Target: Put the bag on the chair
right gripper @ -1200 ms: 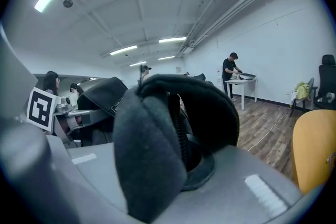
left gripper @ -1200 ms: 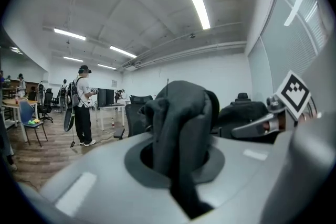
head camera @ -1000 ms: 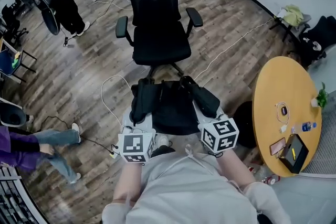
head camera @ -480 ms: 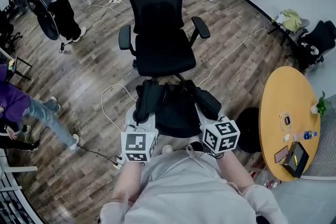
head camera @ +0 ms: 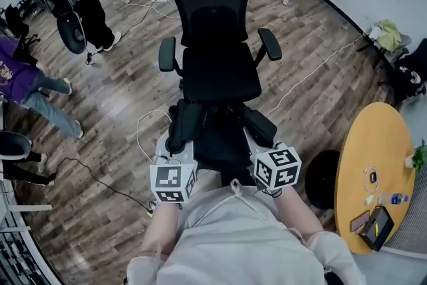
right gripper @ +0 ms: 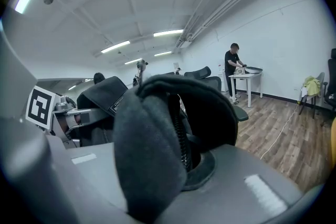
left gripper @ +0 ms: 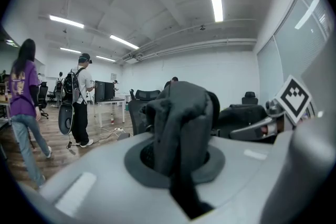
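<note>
Gripping a fold of dark bag fabric, the left gripper [head camera: 176, 147] is clenched tight. The black bag [head camera: 220, 137] hangs between the two grippers, just ahead of them, above the wooden floor [head camera: 107, 113]. Straight beyond both grippers stands a black office chair [head camera: 217, 43], the bag short of its seat. The right gripper [head camera: 259, 143] is likewise clenched on a padded, zippered part of the bag.

I wear a pale grey shirt [head camera: 243, 240]; my left hand-held gripper [head camera: 176, 142] and right hand-held gripper [head camera: 257, 138] carry black-and-white marker cubes [head camera: 173, 182] [head camera: 277, 170].
</note>
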Available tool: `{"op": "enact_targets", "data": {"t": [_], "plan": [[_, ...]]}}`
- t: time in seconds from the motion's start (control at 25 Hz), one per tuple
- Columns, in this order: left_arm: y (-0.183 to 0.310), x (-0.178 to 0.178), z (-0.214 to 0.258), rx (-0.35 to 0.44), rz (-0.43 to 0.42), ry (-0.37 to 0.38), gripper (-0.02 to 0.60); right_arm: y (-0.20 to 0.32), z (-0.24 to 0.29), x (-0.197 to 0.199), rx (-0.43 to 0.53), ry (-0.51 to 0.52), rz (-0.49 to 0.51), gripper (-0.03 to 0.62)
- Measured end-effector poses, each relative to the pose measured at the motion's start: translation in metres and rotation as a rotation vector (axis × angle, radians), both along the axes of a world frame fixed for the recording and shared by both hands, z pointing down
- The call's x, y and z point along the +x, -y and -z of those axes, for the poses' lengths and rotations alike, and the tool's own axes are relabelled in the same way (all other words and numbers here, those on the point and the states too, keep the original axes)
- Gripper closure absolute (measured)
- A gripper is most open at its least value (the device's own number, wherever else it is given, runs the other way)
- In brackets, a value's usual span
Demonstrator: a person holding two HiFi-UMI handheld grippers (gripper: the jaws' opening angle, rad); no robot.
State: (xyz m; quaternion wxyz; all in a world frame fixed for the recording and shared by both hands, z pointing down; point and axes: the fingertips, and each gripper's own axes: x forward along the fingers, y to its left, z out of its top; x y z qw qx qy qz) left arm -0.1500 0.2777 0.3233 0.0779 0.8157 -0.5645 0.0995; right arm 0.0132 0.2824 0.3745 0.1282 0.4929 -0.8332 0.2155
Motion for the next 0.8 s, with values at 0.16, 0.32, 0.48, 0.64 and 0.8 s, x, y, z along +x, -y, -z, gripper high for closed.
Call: {"op": "enact_targets", "data": {"t": [0.16,0.32,0.48,0.64,0.8], "plan": [[0.050,0.013,0.002,-0.005,0.044,-0.001,0.551,0.059,0.001,0.012,0.000,0.008,0.042,0.566],[0.113,0.033,0.002,-0.015,0.084,-0.006,0.551,0.127,0.002,0.032,-0.010,0.008,0.087,0.566],[0.168,0.057,-0.002,-0.013,0.116,-0.016,0.551,0.186,-0.001,0.056,-0.003,0.002,0.122,0.566],[0.213,0.077,-0.010,-0.017,0.136,-0.011,0.551,0.232,-0.008,0.074,-0.003,-0.004,0.146,0.566],[0.256,0.089,-0.020,-0.037,0.139,-0.008,0.551,0.274,-0.018,0.085,-0.026,-0.007,0.149,0.566]]}}
